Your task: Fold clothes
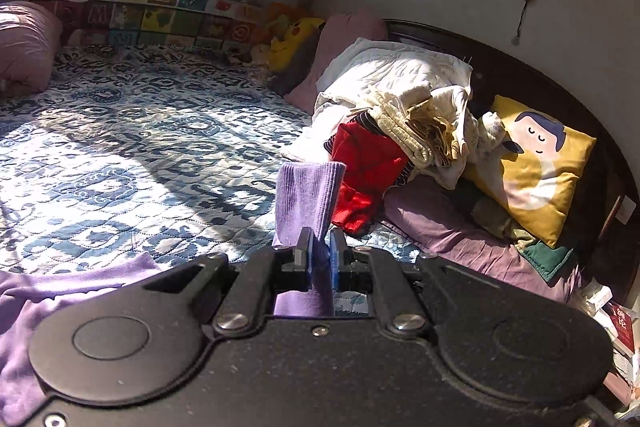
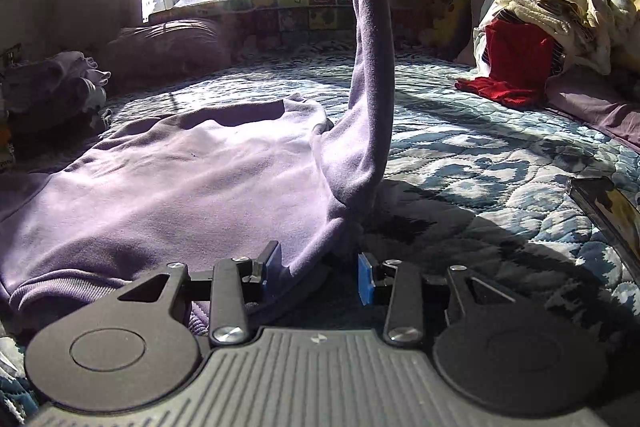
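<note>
A purple sweatshirt (image 2: 168, 171) lies spread on the blue patterned bed (image 2: 460, 163). One sleeve (image 2: 368, 67) rises from it and runs up out of the right wrist view. In the left wrist view my left gripper (image 1: 320, 251) is shut on that sleeve, and the ribbed cuff (image 1: 308, 199) sticks up past the blue pads. More purple cloth (image 1: 60, 291) lies below at the left. My right gripper (image 2: 318, 273) is open and low over the bed, with the sweatshirt's side edge lying between its fingers.
A heap of clothes, with a red garment (image 1: 364, 167) and cream ones (image 1: 416, 119), lies by the headboard next to a yellow pillow (image 1: 536, 167). Purple folded clothes (image 2: 52, 83) and a purple bolster (image 2: 172, 47) sit far left. A dark flat object (image 2: 608, 211) lies at the right.
</note>
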The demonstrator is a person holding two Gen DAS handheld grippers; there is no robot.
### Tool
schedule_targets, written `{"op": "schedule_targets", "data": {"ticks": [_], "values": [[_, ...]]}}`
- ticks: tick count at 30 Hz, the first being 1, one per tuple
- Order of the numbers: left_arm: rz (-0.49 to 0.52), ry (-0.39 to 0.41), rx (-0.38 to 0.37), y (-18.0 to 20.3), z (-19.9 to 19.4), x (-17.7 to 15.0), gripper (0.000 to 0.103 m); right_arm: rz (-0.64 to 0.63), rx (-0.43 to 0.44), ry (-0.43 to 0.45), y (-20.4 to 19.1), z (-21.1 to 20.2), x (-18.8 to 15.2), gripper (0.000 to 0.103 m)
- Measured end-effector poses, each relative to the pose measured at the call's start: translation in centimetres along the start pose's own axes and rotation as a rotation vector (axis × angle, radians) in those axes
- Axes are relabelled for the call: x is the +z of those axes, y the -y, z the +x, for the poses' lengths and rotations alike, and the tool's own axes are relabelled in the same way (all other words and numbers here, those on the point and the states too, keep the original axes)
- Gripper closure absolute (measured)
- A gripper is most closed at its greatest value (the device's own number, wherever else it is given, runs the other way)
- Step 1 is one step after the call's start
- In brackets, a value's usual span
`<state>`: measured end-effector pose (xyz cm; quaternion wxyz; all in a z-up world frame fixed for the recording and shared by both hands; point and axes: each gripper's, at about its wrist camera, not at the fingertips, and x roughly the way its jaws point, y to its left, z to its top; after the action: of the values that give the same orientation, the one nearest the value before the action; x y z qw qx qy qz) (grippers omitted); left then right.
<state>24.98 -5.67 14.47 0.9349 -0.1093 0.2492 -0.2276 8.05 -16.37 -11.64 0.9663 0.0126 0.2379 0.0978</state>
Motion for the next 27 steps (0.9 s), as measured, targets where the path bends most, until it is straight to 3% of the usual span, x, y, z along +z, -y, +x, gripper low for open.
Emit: {"op": "schedule_targets", "data": {"ticks": [6,15,22,27], "values": [[-0.099,0.086,0.061,-7.0,-7.8,-1.0,0.097,-0.107,-0.018,0.024,-1.3,-0.7,-0.3,0.065],[-0.216,0.122,0.144,-15.3,-14.8,-5.3,0.097,-0.249,-0.032,0.050,-3.3,-1.7,-0.8,0.068],[-0.305,0.097,0.247,-21.8,-17.0,-10.5,0.097,-0.157,0.009,0.013,-2.0,-1.5,-0.6,0.072],[-0.402,0.040,0.340,-27.3,-16.4,-15.4,0.097,-0.189,0.021,0.010,-2.5,-1.7,-0.8,0.072]]}}
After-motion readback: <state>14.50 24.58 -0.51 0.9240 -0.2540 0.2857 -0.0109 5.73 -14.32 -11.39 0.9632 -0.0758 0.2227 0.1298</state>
